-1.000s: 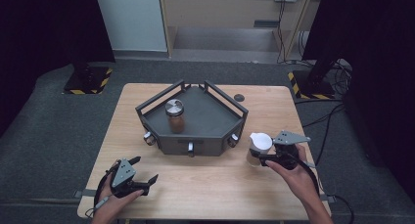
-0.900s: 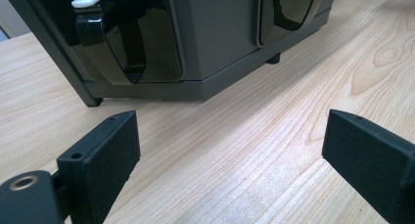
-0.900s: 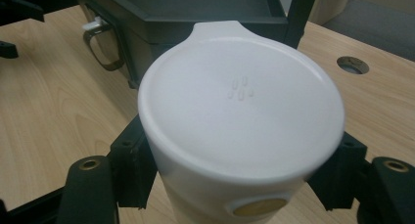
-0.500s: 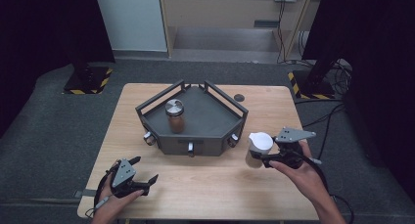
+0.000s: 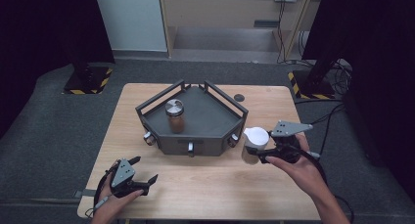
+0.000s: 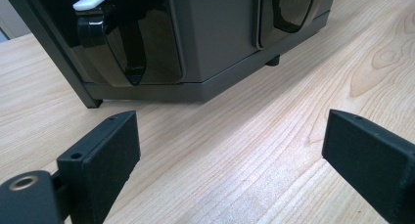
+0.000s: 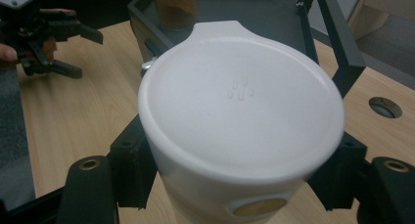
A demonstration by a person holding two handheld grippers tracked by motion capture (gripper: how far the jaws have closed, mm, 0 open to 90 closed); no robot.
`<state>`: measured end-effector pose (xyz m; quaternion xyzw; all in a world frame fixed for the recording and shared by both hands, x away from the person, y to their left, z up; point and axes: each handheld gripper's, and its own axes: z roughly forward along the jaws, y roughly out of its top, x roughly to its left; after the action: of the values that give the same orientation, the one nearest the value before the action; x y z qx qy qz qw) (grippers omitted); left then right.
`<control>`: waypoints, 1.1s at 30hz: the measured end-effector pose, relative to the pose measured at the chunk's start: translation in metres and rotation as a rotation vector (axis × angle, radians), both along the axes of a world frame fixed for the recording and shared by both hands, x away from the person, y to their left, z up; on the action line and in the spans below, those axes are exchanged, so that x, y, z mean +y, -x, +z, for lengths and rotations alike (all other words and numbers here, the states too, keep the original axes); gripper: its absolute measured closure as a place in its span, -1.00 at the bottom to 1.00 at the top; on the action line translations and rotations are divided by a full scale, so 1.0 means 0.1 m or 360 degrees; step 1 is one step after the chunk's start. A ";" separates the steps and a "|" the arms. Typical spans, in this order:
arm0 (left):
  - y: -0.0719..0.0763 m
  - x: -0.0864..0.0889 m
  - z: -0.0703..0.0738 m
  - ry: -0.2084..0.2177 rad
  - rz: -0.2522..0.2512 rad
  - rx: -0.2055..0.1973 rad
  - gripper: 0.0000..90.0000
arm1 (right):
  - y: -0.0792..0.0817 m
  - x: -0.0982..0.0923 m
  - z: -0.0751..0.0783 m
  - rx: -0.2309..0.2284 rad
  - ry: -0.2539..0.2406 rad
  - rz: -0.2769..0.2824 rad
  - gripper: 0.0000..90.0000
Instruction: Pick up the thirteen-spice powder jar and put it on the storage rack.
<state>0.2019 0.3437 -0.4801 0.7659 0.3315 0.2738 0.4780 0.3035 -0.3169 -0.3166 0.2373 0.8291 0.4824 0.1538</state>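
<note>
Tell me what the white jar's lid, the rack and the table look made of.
White jar lid: probably plastic, matte, smooth, with small moulded marks. Rack: likely painted metal, dark grey, thin straight rails. Table: wood or wood-look laminate, pale, with visible grain.

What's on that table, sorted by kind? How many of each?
Jars: 2, a white-lidded jar and a metal-lidded jar
Dark rack: 1
Hand-held grippers: 2, left hand-held gripper and right hand-held gripper
Total: 5
</note>
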 end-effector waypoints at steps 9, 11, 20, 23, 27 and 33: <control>0.00 0.01 0.00 0.0000 0.0002 -0.0003 -0.86 | -0.06 0.09 0.16 -0.0008 -0.0017 0.0037 -0.31; 0.00 0.01 0.00 0.0000 0.0002 -0.0003 -0.86 | -0.07 0.11 0.20 -0.0011 -0.0019 0.0044 -0.30; 0.00 0.01 0.00 0.0002 0.0004 -0.0001 -0.86 | -0.11 0.23 0.42 -0.0040 0.0011 0.0071 -0.31; 0.00 0.01 0.00 -0.0001 0.0002 -0.0002 -0.86 | -0.14 0.27 0.48 -0.0044 0.0015 0.0078 -0.30; 0.00 0.01 0.00 -0.0003 0.0000 -0.0003 -0.86 | -0.20 0.33 0.56 -0.0054 0.0000 0.0087 -0.30; 0.00 0.01 0.00 -0.0001 0.0001 0.0000 -0.86 | -0.33 0.41 0.64 -0.0061 -0.0044 0.0089 -0.30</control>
<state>0.2022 0.3446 -0.4806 0.7658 0.3317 0.2742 0.4778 0.3366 -0.2755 -0.2522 0.2069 0.8255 0.5025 0.1527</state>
